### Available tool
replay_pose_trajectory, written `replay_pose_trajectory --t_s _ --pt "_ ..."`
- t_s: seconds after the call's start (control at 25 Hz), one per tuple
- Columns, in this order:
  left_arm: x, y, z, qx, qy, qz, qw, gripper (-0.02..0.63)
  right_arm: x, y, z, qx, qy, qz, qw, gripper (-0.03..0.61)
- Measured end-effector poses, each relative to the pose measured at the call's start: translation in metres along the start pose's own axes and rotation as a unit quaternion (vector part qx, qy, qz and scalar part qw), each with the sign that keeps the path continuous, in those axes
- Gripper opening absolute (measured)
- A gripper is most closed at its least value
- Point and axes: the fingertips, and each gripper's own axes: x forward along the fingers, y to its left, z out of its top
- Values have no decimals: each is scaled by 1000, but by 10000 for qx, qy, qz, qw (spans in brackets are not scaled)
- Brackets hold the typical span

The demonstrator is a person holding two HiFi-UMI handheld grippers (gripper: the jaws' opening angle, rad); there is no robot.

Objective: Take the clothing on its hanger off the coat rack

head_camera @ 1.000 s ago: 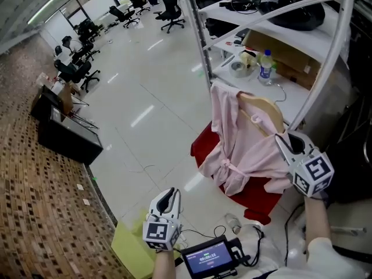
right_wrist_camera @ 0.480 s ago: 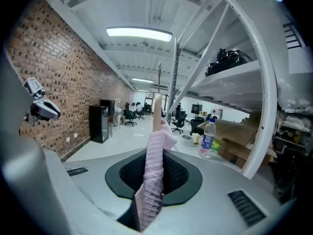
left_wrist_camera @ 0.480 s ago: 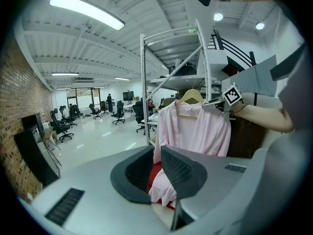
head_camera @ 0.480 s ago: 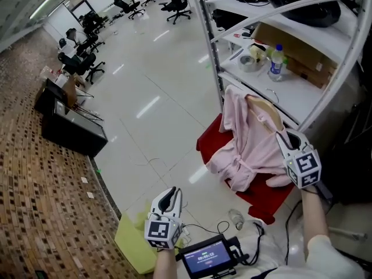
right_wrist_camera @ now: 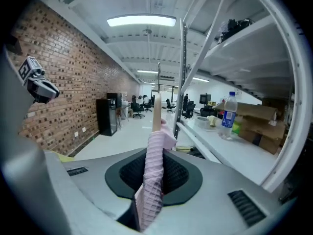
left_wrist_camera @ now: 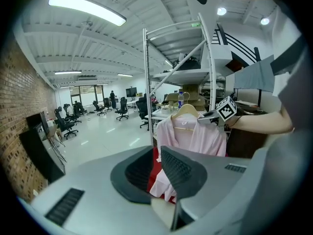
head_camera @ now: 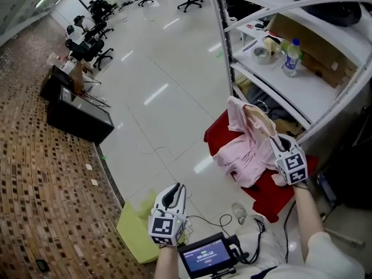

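A white shelf [head_camera: 290, 89] carries a water bottle [head_camera: 292, 57] and, just beside it, a cardboard box [head_camera: 314, 39].

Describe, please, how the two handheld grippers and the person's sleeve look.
Both the left gripper and right gripper have pale grey shells, black ribbed pads and a white cube printed with black square markers. A light sleeve covers the right upper arm.

Only one bare shoulder of the light wooden hanger [head_camera: 260, 118] on show, the rest buried under the pale pink waffle-weave robe [head_camera: 247, 153]. Cannot tell the shape of the red thing [head_camera: 278, 192] half covered beneath. Too small to read: label on the clear plastic bottle [head_camera: 292, 56], figures on the small black screen [head_camera: 203, 256].
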Motion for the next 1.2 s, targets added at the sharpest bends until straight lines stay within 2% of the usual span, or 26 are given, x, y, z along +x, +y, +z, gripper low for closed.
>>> replay_pose_trajectory --t_s 0.16,0.52,0.88,1.08,1.2 --pt "8 4 0 26 41 110 9999 63 27 12 -21 258 31 281 9993 44" --pt "14 -4 -23 21 273 153 9995 63 78 21 -98 1121 187 758 9906 44" --pt "0 0 -50 -123 504 353 9980 63 126 18 -191 2154 624 726 9718 44" --pt "1 1 -57 -272 577 403 9972 63 150 24 -236 2016 1047 646 9717 44" --pt "1 3 -58 -272 606 415 9969 63 161 30 -263 2127 1268 606 9670 43"
